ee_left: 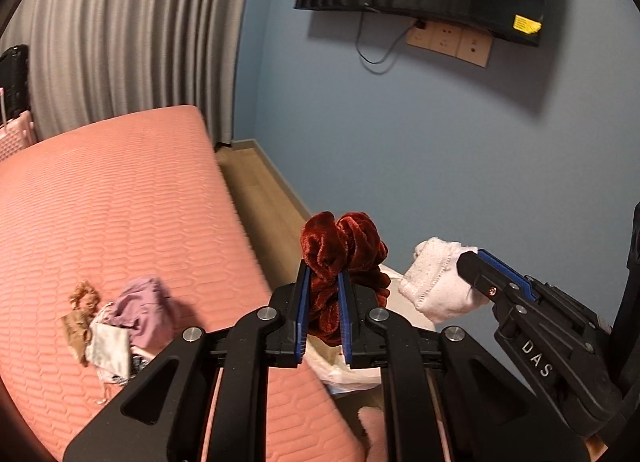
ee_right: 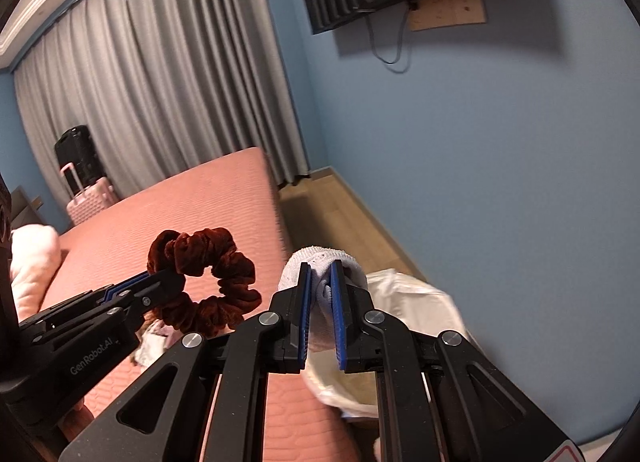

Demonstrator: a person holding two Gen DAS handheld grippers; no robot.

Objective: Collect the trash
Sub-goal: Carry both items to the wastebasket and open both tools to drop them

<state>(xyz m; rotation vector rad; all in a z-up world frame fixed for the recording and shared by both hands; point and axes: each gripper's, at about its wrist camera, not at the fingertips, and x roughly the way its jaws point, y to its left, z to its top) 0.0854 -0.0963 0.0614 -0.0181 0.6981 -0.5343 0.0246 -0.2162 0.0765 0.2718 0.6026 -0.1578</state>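
Your left gripper (ee_left: 324,274) pinches a rust-red velvet scrunchie (ee_left: 344,250); your right gripper (ee_right: 320,274) clamps a white knitted sock (ee_right: 320,262), possibly a rag. White-lined bin (ee_right: 416,302) sits just beyond.

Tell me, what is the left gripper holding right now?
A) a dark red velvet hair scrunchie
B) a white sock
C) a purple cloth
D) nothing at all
A: the left gripper is shut on the dark red scrunchie, while the white sock sits in the right gripper beside it.
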